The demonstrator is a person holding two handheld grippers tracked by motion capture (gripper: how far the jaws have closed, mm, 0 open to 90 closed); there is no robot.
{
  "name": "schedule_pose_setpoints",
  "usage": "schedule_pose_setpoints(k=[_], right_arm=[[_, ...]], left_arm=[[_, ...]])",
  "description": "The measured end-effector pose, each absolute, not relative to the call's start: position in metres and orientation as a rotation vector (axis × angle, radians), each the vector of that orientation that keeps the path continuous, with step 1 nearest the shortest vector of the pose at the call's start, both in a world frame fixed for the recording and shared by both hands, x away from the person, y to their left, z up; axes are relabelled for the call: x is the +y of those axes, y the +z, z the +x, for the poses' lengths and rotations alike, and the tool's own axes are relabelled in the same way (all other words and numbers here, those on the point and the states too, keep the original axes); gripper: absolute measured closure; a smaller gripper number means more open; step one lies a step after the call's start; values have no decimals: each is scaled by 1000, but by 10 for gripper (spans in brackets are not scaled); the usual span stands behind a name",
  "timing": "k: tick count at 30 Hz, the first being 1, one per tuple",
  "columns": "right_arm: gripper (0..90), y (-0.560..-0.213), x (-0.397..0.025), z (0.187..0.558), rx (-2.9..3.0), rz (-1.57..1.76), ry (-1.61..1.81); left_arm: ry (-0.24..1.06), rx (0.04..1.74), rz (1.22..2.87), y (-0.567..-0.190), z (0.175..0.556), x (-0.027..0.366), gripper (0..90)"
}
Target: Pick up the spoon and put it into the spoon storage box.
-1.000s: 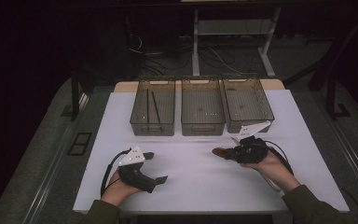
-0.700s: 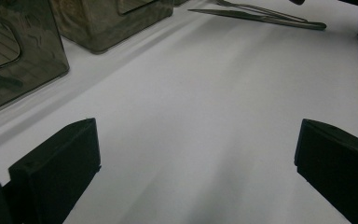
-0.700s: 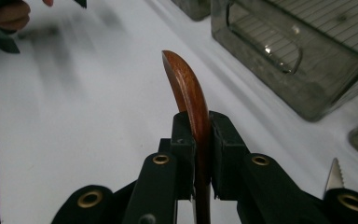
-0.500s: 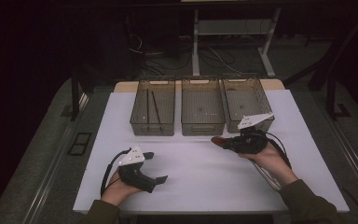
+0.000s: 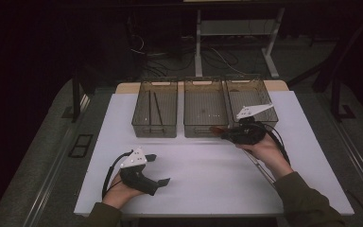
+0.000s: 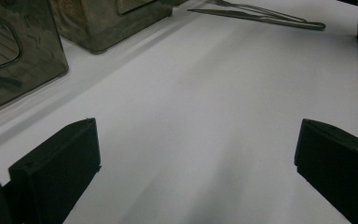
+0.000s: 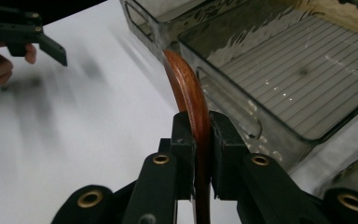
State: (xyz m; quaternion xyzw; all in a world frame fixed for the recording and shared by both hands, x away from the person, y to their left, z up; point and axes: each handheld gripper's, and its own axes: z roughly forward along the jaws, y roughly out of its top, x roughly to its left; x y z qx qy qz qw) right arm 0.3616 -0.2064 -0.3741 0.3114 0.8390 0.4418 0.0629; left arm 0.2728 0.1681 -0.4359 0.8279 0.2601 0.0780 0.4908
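Right hand-held gripper clamped on a curved wooden utensil, long axis pointing straight ahead off the jaws. Middle bin sits just right of its tip, near rim close below. Left hand-held gripper jaws apart, empty, resting on counter.

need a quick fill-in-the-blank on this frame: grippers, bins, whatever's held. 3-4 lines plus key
1. The right gripper is shut on a curved, reddish-brown ____ spoon.
2. The left gripper rests near the table's front edge with its jaws ____.
3. ____ clear bins stand in a row at the back of the white table.
4. The spoon's tip is nearest the ____ bin of the row.

Missing words: wooden; open; three; middle
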Motion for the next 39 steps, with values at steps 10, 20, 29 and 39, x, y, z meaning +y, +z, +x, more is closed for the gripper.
schedule_pose_setpoints(k=[10,20,29,39], right_arm=[[801,-363,-195,388,2468,992,1325],[801,-352,-183,416,2431,1056,1308],[801,-339,-168,440,2410,1089,1289],[801,-334,-138,468,2408,1093,1238]], left_arm=[[189,633,2011,-435,273,169,0],[189,635,1999,-435,272,169,0],[193,629,2005,-434,272,169,0],[195,627,1996,-433,271,169,0]])
